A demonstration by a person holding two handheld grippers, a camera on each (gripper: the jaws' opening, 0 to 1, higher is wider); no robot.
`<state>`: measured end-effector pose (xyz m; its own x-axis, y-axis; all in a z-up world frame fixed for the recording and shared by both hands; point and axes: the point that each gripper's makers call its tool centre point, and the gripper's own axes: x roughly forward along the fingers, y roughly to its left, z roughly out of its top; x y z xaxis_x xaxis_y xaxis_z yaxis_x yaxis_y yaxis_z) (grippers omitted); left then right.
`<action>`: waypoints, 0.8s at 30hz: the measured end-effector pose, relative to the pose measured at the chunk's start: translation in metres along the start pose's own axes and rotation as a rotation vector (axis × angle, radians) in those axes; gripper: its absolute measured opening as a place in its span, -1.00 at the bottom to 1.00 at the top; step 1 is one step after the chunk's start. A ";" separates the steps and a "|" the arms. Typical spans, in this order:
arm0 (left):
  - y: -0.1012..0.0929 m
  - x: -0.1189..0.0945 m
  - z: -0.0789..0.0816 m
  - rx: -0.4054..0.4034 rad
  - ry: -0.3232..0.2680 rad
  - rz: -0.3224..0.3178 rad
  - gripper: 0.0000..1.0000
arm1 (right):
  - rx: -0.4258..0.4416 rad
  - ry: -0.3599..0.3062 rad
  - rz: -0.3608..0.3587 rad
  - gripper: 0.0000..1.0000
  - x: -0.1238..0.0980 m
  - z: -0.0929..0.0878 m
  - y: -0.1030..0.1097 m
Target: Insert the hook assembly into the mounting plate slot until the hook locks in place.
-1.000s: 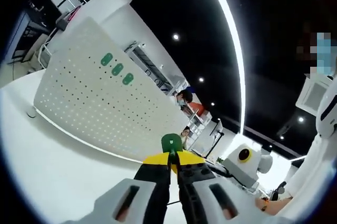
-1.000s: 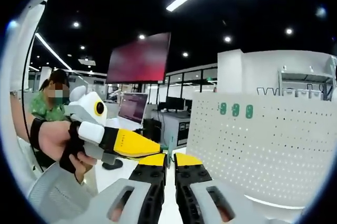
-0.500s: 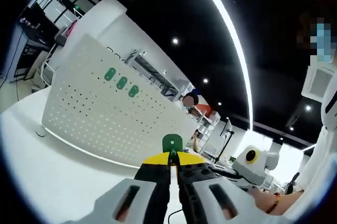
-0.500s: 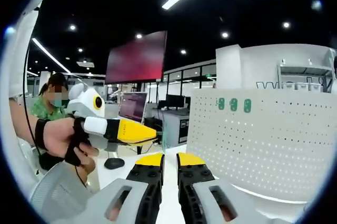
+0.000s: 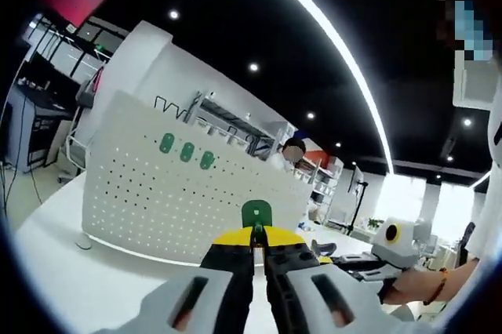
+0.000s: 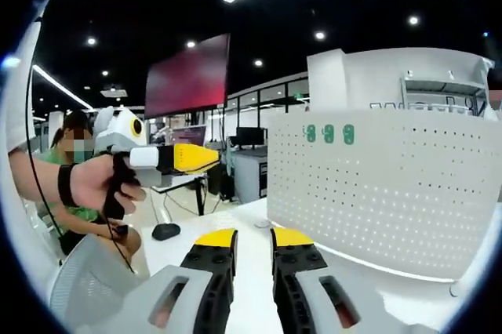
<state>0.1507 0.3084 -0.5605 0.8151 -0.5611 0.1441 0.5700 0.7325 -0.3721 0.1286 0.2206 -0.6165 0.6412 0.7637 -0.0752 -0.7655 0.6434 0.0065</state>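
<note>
Left tongs point(image 5: 257, 234) pinch a green hook point(image 5: 256, 212) before the pegboard point(image 5: 172, 201); right tongs point(image 6: 253, 236) hang spread over the tabletop point(image 6: 251, 228).

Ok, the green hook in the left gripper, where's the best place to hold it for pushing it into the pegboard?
Probably where the left gripper already has it: by the lower stem, gripped from behind. That leaves the green hook with its rounded head sticking out past the jaw tips, free to meet the white pegboard.

hook point(image 5: 256, 212) lower part hidden between the closed jaws; pegboard point(image 6: 392, 185) right end cut off by picture edge.
</note>
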 end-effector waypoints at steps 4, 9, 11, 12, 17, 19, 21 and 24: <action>0.006 0.004 0.007 0.030 -0.018 0.029 -0.94 | -0.022 0.048 -0.016 -0.49 -0.006 -0.012 -0.004; 0.014 0.010 0.009 0.068 -0.023 0.056 -0.94 | -0.018 0.039 -0.024 -0.39 -0.016 -0.012 -0.010; 0.019 0.013 0.010 0.055 -0.021 0.068 -0.94 | 0.001 0.040 -0.034 -0.32 -0.019 -0.014 -0.015; 0.019 0.013 0.010 0.055 -0.022 0.069 -0.94 | 0.009 0.041 -0.036 -0.31 -0.021 -0.016 -0.017; 0.026 0.022 0.019 0.124 -0.021 0.085 -0.94 | 0.018 0.044 -0.049 -0.31 -0.028 -0.020 -0.023; 0.030 0.024 0.022 0.129 -0.023 0.092 -0.94 | 0.003 0.046 -0.067 -0.32 -0.031 -0.022 -0.026; 0.036 0.026 0.027 0.153 -0.030 0.112 -0.94 | 0.004 0.052 -0.070 -0.32 -0.032 -0.023 -0.028; 0.041 0.029 0.034 0.185 -0.042 0.130 -0.94 | 0.015 0.043 -0.073 -0.30 -0.035 -0.023 -0.029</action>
<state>0.2015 0.3350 -0.5406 0.8842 -0.4439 0.1454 0.4663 0.8578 -0.2163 0.1273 0.1738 -0.6371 0.6922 0.7119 -0.1186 -0.7156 0.6983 0.0148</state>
